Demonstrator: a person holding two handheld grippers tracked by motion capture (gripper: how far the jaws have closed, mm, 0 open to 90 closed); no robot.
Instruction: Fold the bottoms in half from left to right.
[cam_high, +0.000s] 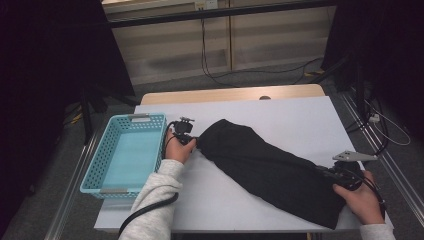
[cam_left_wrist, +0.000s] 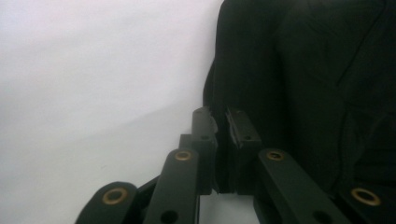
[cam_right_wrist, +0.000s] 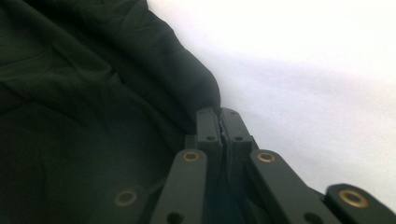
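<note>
Blue basket (cam_high: 125, 155) sits at the table's (cam_high: 300, 120) left edge, hollow side up, just left of the left hand (cam_high: 178, 148) — near it but not touching the cloth. Cables (cam_high: 210, 60) run over the floor behind the table, well apart from the work. Nothing lies btwn the two grippers except the cloth itself.

Black cloth (cam_high: 272, 167) lies folded in a long band across the white tabletop, running diagonally from centre-left to the near right corner.

Left gripper (cam_high: 192, 141) is at the cloth's upper-left end; in the left gripper view its jaws stand narrow, pinched on the cloth's edge (cam_left_wrist: 224, 140).

Right gripper (cam_high: 327, 175) is at the lower-right end, w/ a grey plate on top. In the right gripper view the jaws are pressed together on a fold of cloth (cam_right_wrist: 205, 98) — fabric to their left, bare table to the right.
</note>
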